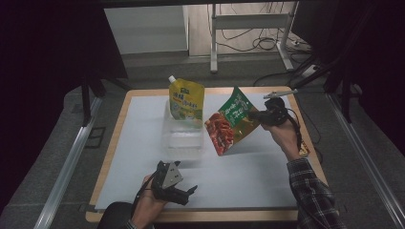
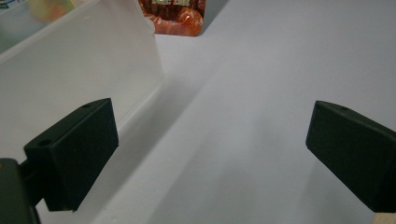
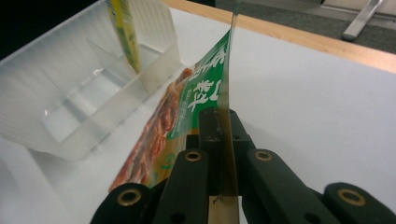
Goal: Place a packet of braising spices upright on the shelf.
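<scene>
Lower left of high view: left hand-held gripper [image 1: 184, 193] jaws spread, empty, low over desk [image 1: 143, 152]. Frame centre: clear bin [image 1: 182, 138] with yellow spout pouch [image 1: 186, 101] upright inside. Centre right: right hand-held gripper [image 1: 262, 117] pinching green-red pouch [image 1: 229, 121] edge, pouch lifted, tilted beside bin.

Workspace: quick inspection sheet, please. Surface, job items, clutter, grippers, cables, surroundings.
Surface: white sheet on a wooden table, bare near the front.
Job items: green-and-red pouch held tilted beside the clear bin; yellow spout pouch stands upright in the bin.
Clutter: nothing seen.
Grippers: right hand-held gripper shut on the green-and-red pouch's edge; left hand-held gripper open, holding nothing, low over the sheet.
Cables: one trails from each gripper; loose cables on the floor behind.
Surroundings: grey floor, metal rails, table legs beyond.
</scene>
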`<state>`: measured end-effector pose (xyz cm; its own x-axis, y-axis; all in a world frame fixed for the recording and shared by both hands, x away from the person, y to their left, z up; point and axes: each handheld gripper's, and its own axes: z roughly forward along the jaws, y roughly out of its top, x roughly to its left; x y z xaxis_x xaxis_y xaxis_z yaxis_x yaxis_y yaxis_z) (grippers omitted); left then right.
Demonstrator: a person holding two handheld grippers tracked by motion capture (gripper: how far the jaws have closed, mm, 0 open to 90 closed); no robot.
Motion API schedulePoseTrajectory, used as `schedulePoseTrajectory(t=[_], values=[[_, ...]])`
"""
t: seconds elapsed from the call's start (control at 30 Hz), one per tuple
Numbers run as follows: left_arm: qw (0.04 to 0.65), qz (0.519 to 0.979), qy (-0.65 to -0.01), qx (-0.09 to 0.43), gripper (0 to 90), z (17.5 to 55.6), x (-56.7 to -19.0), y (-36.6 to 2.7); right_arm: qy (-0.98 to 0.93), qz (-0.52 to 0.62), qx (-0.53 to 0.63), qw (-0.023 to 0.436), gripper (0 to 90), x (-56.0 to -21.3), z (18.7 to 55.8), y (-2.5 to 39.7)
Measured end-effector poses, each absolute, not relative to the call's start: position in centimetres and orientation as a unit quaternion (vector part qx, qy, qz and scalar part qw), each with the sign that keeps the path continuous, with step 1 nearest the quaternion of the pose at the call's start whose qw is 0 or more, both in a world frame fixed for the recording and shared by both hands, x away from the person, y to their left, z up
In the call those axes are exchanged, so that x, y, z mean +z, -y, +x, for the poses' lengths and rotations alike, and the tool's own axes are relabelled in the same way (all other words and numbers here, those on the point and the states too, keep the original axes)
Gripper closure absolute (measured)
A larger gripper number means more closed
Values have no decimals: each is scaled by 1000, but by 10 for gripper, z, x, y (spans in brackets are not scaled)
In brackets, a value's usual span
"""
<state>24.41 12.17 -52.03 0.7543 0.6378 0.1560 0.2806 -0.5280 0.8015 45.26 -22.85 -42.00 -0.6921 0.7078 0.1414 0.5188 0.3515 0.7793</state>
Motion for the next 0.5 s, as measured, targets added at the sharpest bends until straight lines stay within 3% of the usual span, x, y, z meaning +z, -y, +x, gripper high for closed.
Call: schedulePoseTrajectory(t=[0.5], values=[[397,849,-271,221,20,245,-522,-122,-829,343,425,120,894,-382,446,212]])
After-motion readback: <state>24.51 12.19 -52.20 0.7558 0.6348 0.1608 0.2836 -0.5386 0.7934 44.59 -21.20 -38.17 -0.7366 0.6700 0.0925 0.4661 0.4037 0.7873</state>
